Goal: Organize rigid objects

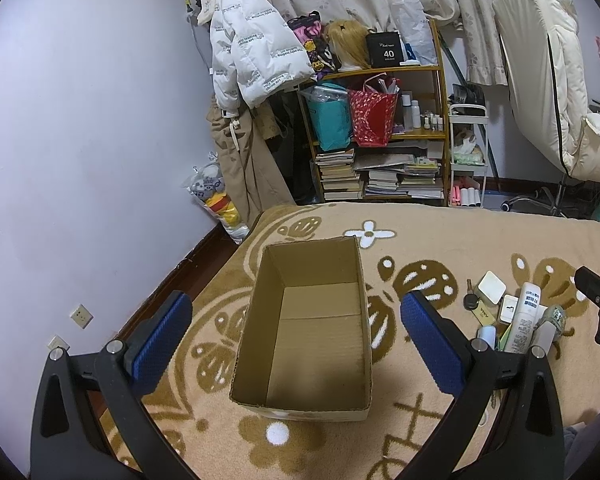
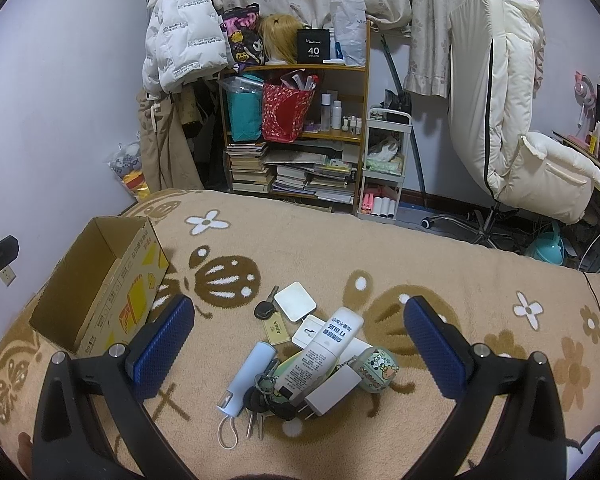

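An empty open cardboard box (image 1: pixel 312 332) stands on the patterned bed blanket, also in the right wrist view (image 2: pixel 100 288) at the left. My left gripper (image 1: pixel 296 336) is open, its blue pads either side of the box. My right gripper (image 2: pixel 298 344) is open above a pile of small items: a white tube (image 2: pixel 320 356), a light blue cylinder (image 2: pixel 246 376), a white charger (image 2: pixel 332 392), a round green tin (image 2: pixel 378 368), a white square case (image 2: pixel 295 301), keys with a tag (image 2: pixel 270 320) and a key bunch (image 2: pixel 260 400). The pile also shows in the left wrist view (image 1: pixel 520 320).
The blanket (image 2: pixel 420 264) covers the bed. Beyond its far edge stand a cluttered bookshelf (image 2: pixel 296 132), a small white cart (image 2: pixel 384 164), a padded office chair (image 2: pixel 512 120) and hanging coats (image 2: pixel 180 36). A wall lies left of the box.
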